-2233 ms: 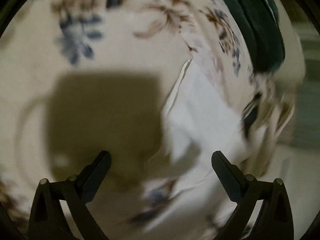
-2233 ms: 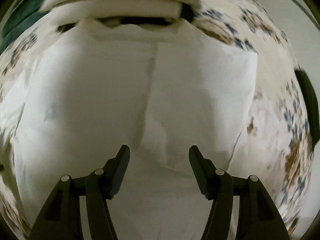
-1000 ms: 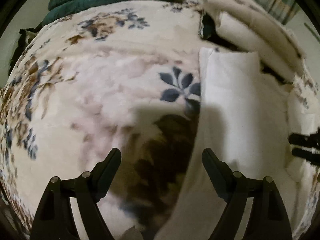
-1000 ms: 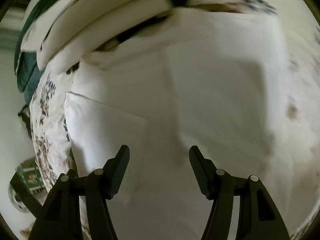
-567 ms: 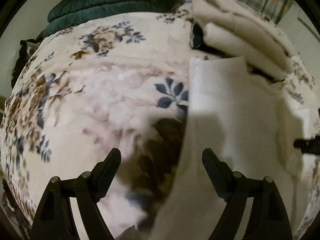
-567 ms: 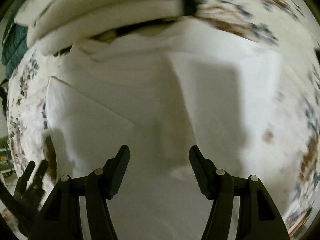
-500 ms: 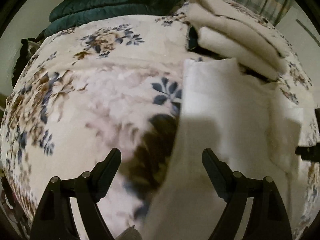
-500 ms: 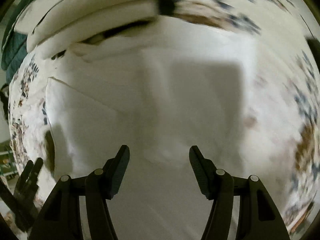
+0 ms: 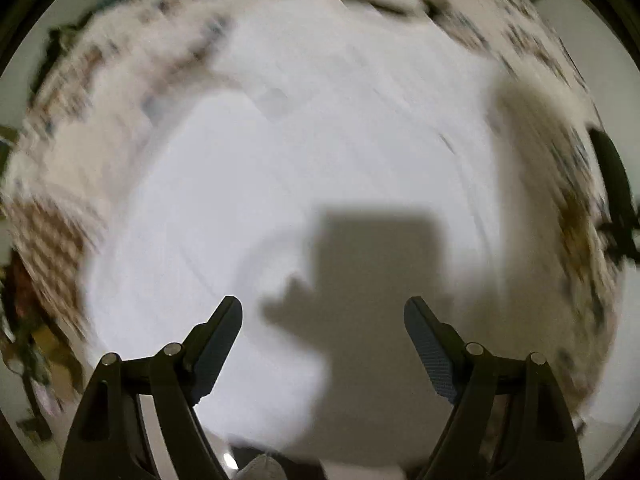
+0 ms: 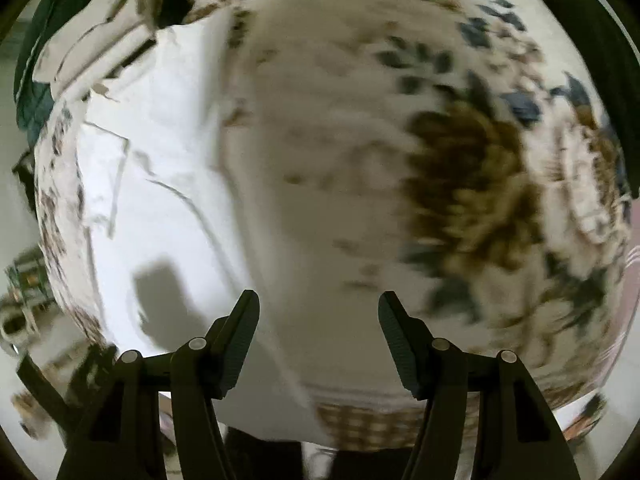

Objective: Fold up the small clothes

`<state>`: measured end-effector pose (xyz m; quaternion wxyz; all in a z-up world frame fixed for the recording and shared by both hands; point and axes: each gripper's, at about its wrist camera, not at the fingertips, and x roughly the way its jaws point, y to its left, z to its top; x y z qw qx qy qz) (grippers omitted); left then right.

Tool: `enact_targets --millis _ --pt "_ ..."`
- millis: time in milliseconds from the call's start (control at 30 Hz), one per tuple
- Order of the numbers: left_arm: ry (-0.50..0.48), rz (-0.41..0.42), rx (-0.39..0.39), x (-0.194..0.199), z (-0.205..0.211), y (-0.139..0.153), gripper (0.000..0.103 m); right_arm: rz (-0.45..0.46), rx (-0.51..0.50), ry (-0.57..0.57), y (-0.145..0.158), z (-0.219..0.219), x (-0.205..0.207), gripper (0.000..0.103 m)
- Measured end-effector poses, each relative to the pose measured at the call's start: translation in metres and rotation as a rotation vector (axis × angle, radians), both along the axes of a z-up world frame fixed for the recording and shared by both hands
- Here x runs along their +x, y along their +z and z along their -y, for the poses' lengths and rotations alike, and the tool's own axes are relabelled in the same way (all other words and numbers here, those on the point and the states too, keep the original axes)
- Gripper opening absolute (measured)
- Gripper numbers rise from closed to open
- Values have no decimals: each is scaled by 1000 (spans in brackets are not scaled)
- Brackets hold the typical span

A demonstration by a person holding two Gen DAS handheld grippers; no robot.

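White garment looks soft and floppy, I'd pinch an edge; left gripper and right gripper both spread, holding nothing

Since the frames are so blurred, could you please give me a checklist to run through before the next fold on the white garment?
1. Left gripper open and empty: ok, fingers spread, nothing between them.
2. Right gripper open and empty: ok.
3. White garment under the left gripper: ok, it fills the left wrist view.
4. Right gripper over the garment: not ok, it faces mostly the floral blanket; the garment lies to its left.
5. Garment lying flat: not ok, the right wrist view shows creases and a raised flap.
6. Edge to grab located: cannot tell, the left wrist view is motion-blurred.
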<state>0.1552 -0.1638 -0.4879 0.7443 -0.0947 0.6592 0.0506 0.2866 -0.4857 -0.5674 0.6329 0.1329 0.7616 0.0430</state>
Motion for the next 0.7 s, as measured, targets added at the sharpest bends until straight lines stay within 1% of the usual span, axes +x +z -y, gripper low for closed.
enact_targets --millis 33,100,133,200,233,267,300,333,367,400,433,467,533,567,700 --pt "-2 -30 -41 -13 22 -7 82 -11 -13 17 -2 18 -5 64" --pt "-15 -73 -119 -34 62 -21 83 -20 -29 33 -8 37 -5 64" --pt "-40 -90 -156 -46 88 -30 83 -27 -44 45 -11 51 -7 64" --pt "-94 -114 -182 -59 127 -45 82 -33 -52 52 -18 58 -3 64" --pt "-114 -123 -178 -63 140 -53 82 -33 -57 59 -23 59 1 64" --pt "-137 -135 -158 -66 155 -63 82 -31 -63 70 -26 62 4 64" --pt "-154 -142 -135 -68 167 -76 77 -29 -64 77 -28 64 7 64" --pt "-157 -145 -106 -68 175 -86 57 -27 -56 84 -31 65 13 64" --pt "-149 -153 -72 -69 177 -94 42 -25 -45 89 -33 61 19 64" --pt "-127 -165 -54 -67 175 -98 18 -20 -23 98 -35 61 28 64" --pt "-86 -160 -67 -64 169 -98 2 -13 -10 105 -37 56 35 64" --pt "-29 -128 -97 -61 158 -91 2 -2 2 115 -37 50 44 64" --pt "58 -60 -112 -60 141 -73 0 30 42 146 -38 33 66 64" --pt "91 -40 -127 -61 133 -65 0 42 61 150 -39 24 76 64" --pt "173 8 -155 -69 104 -37 0 81 185 119 -44 -8 130 64"
